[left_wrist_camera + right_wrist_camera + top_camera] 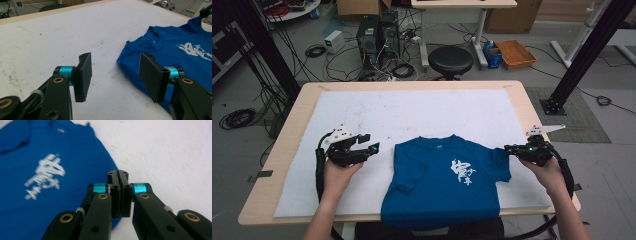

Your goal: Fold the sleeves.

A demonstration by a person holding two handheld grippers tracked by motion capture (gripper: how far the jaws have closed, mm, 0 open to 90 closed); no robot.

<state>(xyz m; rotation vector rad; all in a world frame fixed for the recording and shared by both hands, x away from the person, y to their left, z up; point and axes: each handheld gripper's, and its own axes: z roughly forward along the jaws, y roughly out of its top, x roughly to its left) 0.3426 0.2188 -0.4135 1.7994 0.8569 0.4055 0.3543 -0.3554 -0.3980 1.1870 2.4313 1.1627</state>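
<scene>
The shirt lies flat on the mat, hem at the near edge. The left gripper has jaws apart, just beside the left sleeve. The right gripper has jaws together at the right sleeve's tip; whether cloth is caught, I cannot tell. To fold well, pinch both sleeves evenly. The contents of the floor crate are unclear

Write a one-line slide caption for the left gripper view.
Left gripper, jaws open, poised over the white table cover beside the sleeve of a flat blue cotton T-shirt with white print.
</scene>
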